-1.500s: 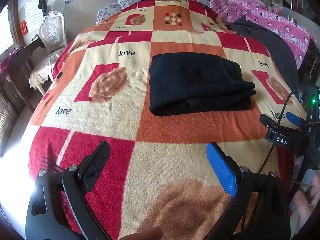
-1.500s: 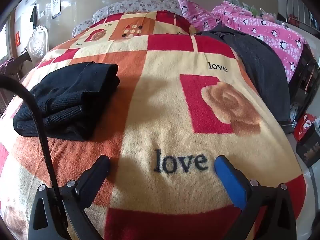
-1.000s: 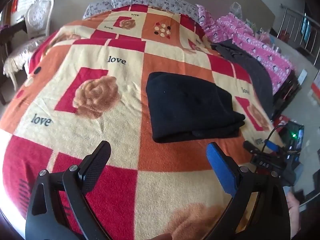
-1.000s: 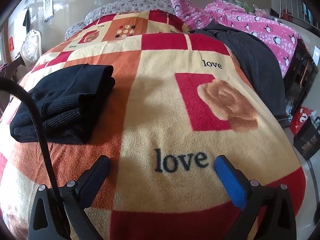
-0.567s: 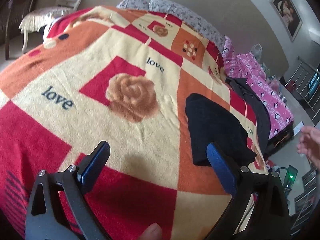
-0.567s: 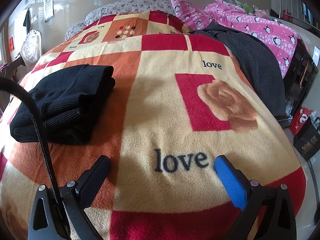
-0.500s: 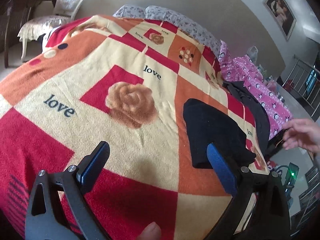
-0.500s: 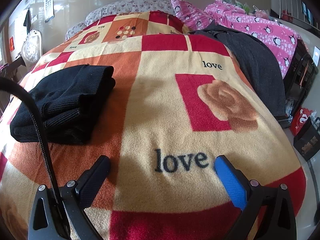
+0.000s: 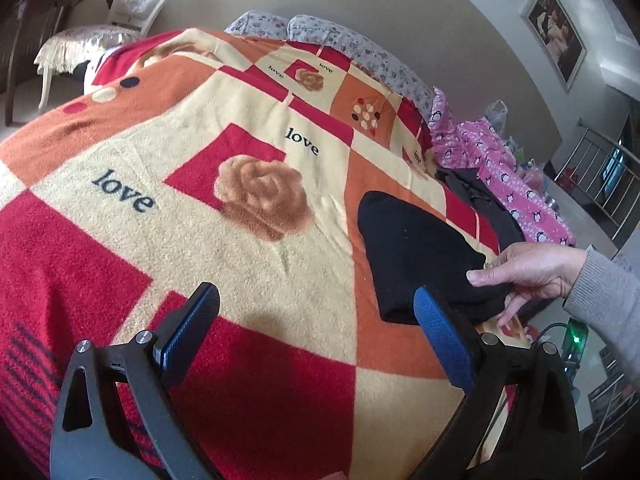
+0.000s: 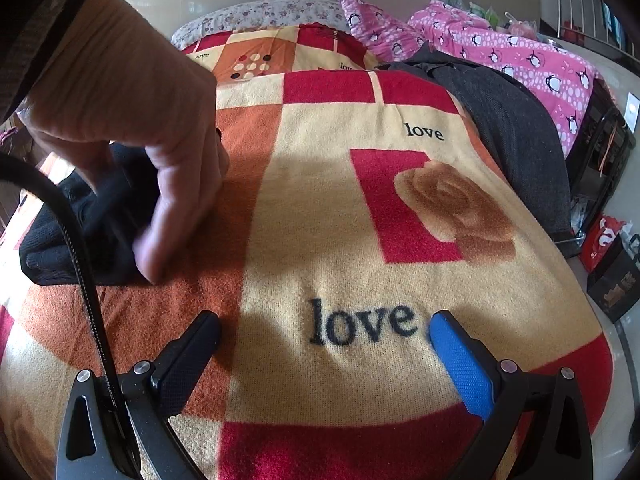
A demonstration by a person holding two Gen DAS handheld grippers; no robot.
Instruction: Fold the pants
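Observation:
The black pants (image 9: 412, 256) lie folded into a thick stack on the patterned bed blanket (image 9: 240, 240). A bare hand (image 9: 528, 272) in a grey sleeve grips the stack's near right corner. In the right wrist view the same hand (image 10: 152, 132) covers most of the pants (image 10: 112, 232) at the left. My left gripper (image 9: 316, 332) hovers open above the blanket, to the left of the stack and holding nothing. My right gripper (image 10: 324, 344) rests open and empty low over the word "love", to the right of the stack.
A dark grey garment (image 10: 508, 128) and pink penguin bedding (image 10: 520, 56) lie along the bed's right side. A white chair (image 9: 120, 12) stands beyond the far left corner. A black cable (image 10: 76, 248) crosses the right wrist view. Bags (image 10: 612, 264) sit on the floor at right.
A bare hand came in from the right and took hold of the folded pants. The left gripper swung left and tilted, still open. The right gripper stayed still.

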